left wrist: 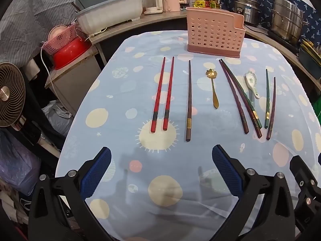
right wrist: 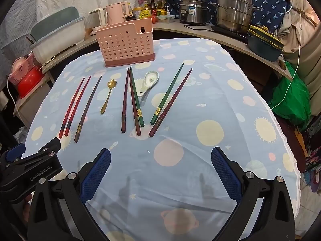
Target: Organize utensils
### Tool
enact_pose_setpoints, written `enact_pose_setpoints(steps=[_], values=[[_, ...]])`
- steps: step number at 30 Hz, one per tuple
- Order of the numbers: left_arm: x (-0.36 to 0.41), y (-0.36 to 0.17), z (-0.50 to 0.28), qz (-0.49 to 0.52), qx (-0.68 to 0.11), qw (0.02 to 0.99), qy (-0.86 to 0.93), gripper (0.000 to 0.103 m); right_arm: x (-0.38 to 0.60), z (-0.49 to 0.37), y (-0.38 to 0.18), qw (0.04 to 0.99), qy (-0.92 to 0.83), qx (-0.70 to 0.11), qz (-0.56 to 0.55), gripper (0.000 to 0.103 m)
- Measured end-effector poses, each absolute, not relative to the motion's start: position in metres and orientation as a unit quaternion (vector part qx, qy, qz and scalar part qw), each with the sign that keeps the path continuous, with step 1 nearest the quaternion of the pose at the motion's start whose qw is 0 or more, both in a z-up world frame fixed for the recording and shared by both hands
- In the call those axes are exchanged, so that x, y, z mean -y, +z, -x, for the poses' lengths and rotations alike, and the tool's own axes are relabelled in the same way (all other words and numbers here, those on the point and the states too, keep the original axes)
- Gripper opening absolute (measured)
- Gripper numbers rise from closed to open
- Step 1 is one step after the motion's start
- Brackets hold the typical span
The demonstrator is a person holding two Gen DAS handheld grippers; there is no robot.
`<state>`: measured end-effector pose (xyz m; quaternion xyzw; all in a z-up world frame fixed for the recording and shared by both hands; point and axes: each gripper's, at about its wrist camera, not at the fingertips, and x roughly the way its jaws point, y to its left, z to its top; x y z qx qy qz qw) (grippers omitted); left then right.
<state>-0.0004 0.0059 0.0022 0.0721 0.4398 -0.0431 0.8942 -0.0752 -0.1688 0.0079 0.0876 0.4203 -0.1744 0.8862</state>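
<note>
A pink perforated utensil holder [left wrist: 213, 33] [right wrist: 125, 43] stands upright at the far side of the table. In front of it lie a pair of red chopsticks [left wrist: 163, 94] [right wrist: 75, 104], a single dark brown chopstick [left wrist: 189, 100] [right wrist: 88, 106], a gold flower spoon [left wrist: 213, 86] [right wrist: 108, 95], a bundle of three dark chopsticks [left wrist: 238, 96] [right wrist: 132, 100], a white ceramic spoon [left wrist: 251, 83] [right wrist: 149, 82], and a green and a maroon chopstick [left wrist: 269, 102] [right wrist: 170, 98]. My left gripper [left wrist: 161, 160] is open and empty above the near cloth. My right gripper [right wrist: 160, 160] is open and empty beside it.
The table wears a light blue planet-print cloth [left wrist: 160, 190] [right wrist: 220, 110]. Behind it a curved counter carries a dish tub [left wrist: 109, 13], a pink kettle [right wrist: 117, 13], bottles and steel pots [right wrist: 232, 10]. A fan [left wrist: 10, 94] and a red basin [left wrist: 68, 52] stand left. A green bag [right wrist: 291, 98] lies right.
</note>
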Motion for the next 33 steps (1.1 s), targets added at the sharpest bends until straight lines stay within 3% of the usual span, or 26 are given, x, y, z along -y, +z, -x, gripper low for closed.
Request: enact_pose_setpoints(steps=[33], values=[[-0.005, -0.003, 0.001, -0.071, -0.442, 0.893, -0.050, 0.096, 0.166, 0.075, 0.007, 0.886, -0.173, -0.421, -0.091, 0.097]])
